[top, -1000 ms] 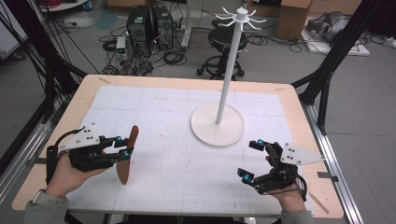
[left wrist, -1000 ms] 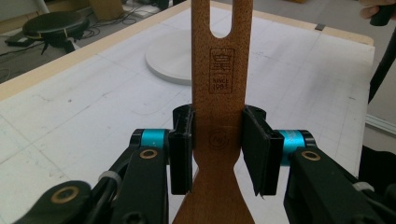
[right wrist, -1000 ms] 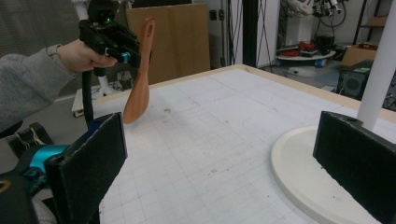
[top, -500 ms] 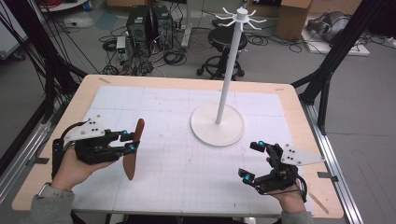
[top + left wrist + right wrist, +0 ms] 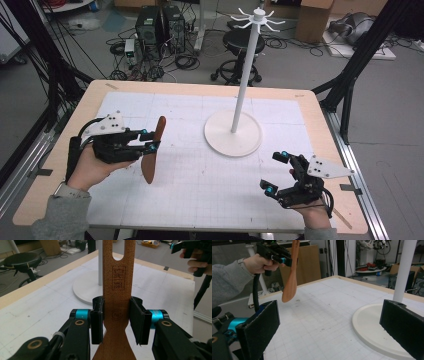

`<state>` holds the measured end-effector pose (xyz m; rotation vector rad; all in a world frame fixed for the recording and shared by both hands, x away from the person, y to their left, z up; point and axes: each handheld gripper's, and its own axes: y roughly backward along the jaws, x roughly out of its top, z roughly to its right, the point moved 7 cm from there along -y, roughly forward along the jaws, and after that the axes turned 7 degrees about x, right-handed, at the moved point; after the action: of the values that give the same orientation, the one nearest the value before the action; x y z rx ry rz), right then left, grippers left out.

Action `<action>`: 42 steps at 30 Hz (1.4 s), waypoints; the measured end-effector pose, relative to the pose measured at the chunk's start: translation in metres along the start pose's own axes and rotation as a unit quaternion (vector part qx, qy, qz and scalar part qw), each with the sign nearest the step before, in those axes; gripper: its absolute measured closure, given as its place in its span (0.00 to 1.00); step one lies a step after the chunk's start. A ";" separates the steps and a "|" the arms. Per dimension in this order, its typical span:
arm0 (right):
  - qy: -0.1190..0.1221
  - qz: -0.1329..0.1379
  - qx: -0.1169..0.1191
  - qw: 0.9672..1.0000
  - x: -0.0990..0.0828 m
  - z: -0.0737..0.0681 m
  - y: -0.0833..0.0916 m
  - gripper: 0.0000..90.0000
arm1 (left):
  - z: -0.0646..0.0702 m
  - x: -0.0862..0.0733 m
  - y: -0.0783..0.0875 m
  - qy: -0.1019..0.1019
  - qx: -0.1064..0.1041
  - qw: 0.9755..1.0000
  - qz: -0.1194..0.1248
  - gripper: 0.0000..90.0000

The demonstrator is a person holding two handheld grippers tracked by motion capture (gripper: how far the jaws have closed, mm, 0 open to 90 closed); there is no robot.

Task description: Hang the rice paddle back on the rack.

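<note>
A brown wooden spatula (image 5: pixel 153 150) hangs clear of the white mat, held upright with its blade end down. My left gripper (image 5: pixel 151 140) is shut on its handle; in the left gripper view both pads (image 5: pixel 97 319) press the handle's sides below a stamped mark and a slot (image 5: pixel 117 275). The white hanger stand (image 5: pixel 242 75) rises from its round base (image 5: pixel 233 133) at the mat's middle back. My right gripper (image 5: pixel 276 172) rests low at the front right with its jaws wide apart and nothing between them. From the right gripper view the spatula (image 5: pixel 291 275) hangs from the far hand.
A wooden table edge (image 5: pixel 200 88) frames the white gridded mat (image 5: pixel 200 175). The stand's base (image 5: pixel 374 327) lies close ahead of my right gripper. Past the table stand a stool (image 5: pixel 240 45), computer towers and black frame legs.
My left gripper has carried the spatula up and to the right, toward the stand. The right gripper has stayed in place.
</note>
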<state>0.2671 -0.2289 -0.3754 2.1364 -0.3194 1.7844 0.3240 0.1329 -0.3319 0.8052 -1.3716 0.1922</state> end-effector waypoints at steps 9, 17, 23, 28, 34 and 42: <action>0.003 0.001 0.006 1.000 0.002 0.001 0.000 0.02 | 0.002 0.022 -0.010 0.004 -0.015 1.000 0.025 0.72; 0.019 -0.014 -0.002 1.000 0.000 0.004 0.001 0.02 | 0.000 0.038 -0.017 -0.004 -0.012 1.000 0.026 0.72; 0.032 -0.007 0.020 0.999 0.001 0.002 0.000 0.02 | -0.003 0.048 -0.027 0.001 -0.015 1.000 0.019 0.72; 0.043 -0.002 0.040 0.998 0.002 0.000 0.000 0.02 | 0.001 0.055 -0.037 -0.010 -0.019 1.000 0.011 0.72; 0.033 -0.003 0.039 0.999 -0.001 0.003 0.002 0.02 | -0.002 0.071 -0.045 -0.009 -0.023 1.000 0.015 0.72; 0.026 -0.008 0.037 0.999 -0.003 0.006 0.003 0.02 | -0.007 0.098 -0.050 -0.011 -0.019 0.999 0.026 0.72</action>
<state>0.2707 -0.2342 -0.3788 2.1323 -0.2248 1.8668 0.3802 0.0694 -0.2621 0.7424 -1.4136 0.1991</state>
